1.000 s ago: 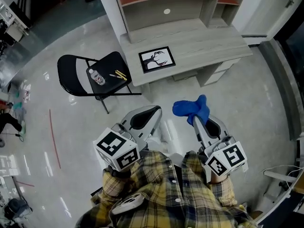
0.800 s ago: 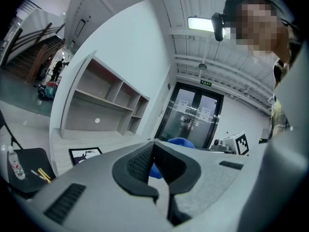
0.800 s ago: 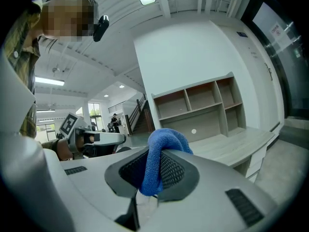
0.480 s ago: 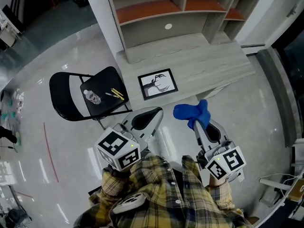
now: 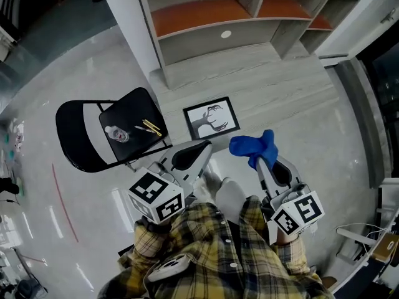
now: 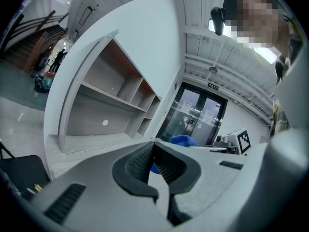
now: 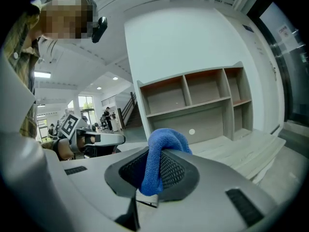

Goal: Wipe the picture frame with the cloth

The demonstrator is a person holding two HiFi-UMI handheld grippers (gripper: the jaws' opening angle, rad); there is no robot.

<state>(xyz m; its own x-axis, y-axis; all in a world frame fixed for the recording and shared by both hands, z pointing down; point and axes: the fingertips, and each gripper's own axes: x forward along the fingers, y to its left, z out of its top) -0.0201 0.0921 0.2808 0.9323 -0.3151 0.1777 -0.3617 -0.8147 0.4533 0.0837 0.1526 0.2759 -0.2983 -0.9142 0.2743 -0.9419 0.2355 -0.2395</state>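
"Where's the picture frame [image 5: 212, 118] from where you stand?"

"It lies flat on the pale wooden desk [image 5: 280, 86], black border, a dark antlered figure on white. It sits just ahead of the left gripper [image 5: 206, 144], a little past its fingertips and not touching them."

"And those fingers [image 6: 137, 161], are they holding anything?"

"No. The ribbed pads are pressed together with nothing between them."

"What about the other hand?"

"The right gripper [image 7: 155, 164] has its fingers [image 7: 176, 170] clamped on the blue cloth [image 5: 252, 146]. One fold is pinched between the pads, and the rest bulges up over the tips in a rounded lump."

"Is the cloth on the frame?"

"No, they are apart. The frame is ahead of those fingers and off to their left. The cloth hangs over the front edge of the desk, near the frame's lower right corner."

"Anything else around?"

"A black folding chair [image 5: 70, 128] stands off to the left of the left fingers, beside the desk. On its seat are a small clear bottle [image 5: 116, 134] and a couple of yellow pen-like things [image 5: 150, 126]. Straight ahead of both sets of fingers, beyond the frame, the shelf unit [image 5: 199, 17] rises at the back of the desk, with an orange-brown board inside."
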